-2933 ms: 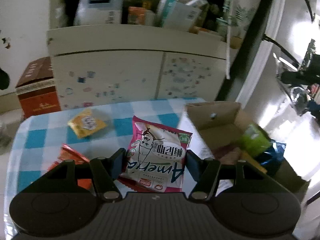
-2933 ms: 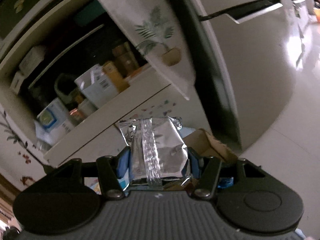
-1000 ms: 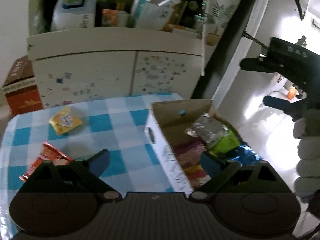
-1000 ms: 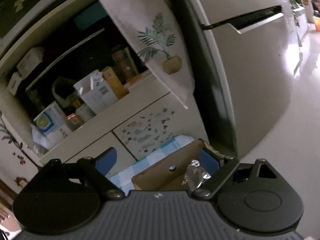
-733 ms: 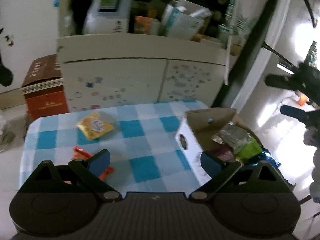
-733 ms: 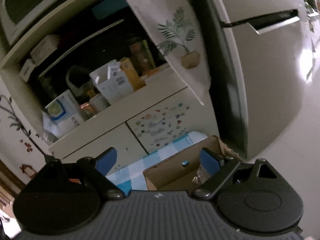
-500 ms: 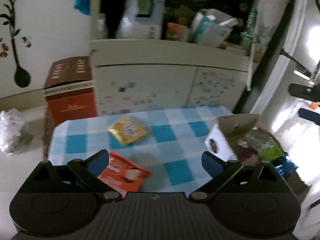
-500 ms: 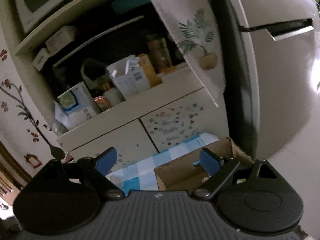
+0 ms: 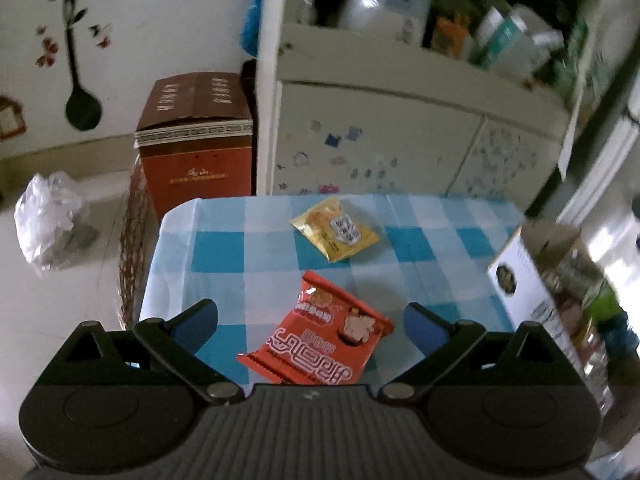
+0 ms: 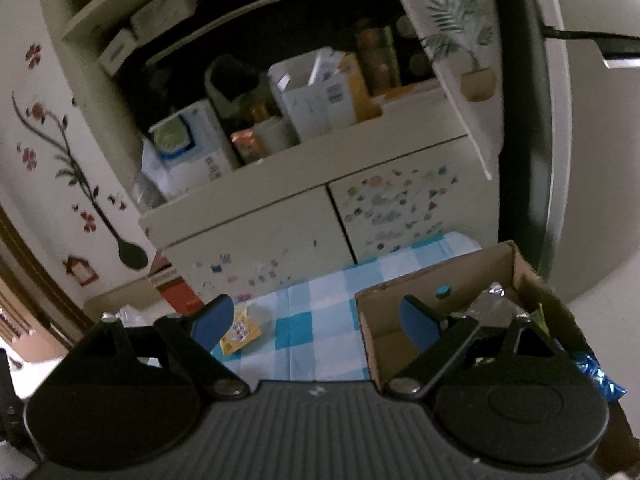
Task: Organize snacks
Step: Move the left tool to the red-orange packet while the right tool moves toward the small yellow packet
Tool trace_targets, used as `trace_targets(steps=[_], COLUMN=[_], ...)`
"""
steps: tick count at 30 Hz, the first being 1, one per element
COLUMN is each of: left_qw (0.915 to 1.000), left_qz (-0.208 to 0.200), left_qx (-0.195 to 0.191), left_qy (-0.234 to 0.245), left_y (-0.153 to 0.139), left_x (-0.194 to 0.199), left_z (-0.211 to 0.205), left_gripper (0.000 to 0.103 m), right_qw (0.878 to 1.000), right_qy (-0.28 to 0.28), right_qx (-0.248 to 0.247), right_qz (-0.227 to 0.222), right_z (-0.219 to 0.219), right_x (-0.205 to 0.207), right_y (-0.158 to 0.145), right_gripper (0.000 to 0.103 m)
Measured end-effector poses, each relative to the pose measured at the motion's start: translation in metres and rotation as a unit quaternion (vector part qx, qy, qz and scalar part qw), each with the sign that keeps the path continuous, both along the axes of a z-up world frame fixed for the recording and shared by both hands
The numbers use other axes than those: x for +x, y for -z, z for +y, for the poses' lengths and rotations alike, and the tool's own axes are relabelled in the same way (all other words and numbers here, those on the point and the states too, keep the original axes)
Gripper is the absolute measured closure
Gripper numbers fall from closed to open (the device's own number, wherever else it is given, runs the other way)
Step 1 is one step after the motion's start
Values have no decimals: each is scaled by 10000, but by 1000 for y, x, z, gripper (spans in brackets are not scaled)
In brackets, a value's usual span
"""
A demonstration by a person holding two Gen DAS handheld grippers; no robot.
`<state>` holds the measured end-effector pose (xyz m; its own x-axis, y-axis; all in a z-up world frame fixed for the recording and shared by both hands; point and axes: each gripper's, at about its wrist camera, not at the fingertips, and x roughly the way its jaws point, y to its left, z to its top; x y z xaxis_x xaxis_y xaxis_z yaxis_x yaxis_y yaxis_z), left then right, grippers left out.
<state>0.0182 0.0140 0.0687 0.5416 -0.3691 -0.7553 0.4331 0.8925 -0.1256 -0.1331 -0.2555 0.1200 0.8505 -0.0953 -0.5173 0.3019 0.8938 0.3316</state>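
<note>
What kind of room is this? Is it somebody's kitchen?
Probably a home kitchen or dining corner. There's a fridge, a cupboard with shelves full of food boxes, and a table with a blue checked cloth holding snack packets.

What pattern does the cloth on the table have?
The tablecloth has a checked pattern of blue, pale blue and white squares. It shows best in the left wrist view.

A home kitchen corner: stickered cupboard (image 10: 304, 216) stocked with food boxes, checked tablecloth (image 9: 256, 248), flower wall decals (image 10: 60, 152).
</note>
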Motion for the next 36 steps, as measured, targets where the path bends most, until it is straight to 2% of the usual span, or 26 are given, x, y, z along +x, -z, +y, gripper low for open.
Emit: trace_targets(steps=[3,8,15,18,28,32,36], left_qw=[9996,9961,9909,9890,9847,9829,9837], left_qz=[46,-66,130,123,-12,-54,-64], left_qx=[83,611,795,964,1146,1245,1173], left_qy=[247,634,1077,1111,1316,1353,1362], left_y=[11,33,55,63,75,82,85], left_x=[2,3,5,6,11,12,14], left_z=[-8,-28,-40,-43,-54,-56,-53], left_gripper=[2,2,2,2,2,2,8], right_qw=[9999,9997,9991,9987,9971,9963,9948], right_qy=[-72,-121,-227,-298,-406,-524,-723], right_qx=[-56,-94,-108,-109,-211,-96,25], right_qz=[77,168,340,403,599,677,715], right_z=[6,11,18,23,31,35,42], right_x=[5,9,19,23,31,37,47], right_y=[3,7,16,20,30,37,46], right_gripper=[13,13,13,13,13,13,13])
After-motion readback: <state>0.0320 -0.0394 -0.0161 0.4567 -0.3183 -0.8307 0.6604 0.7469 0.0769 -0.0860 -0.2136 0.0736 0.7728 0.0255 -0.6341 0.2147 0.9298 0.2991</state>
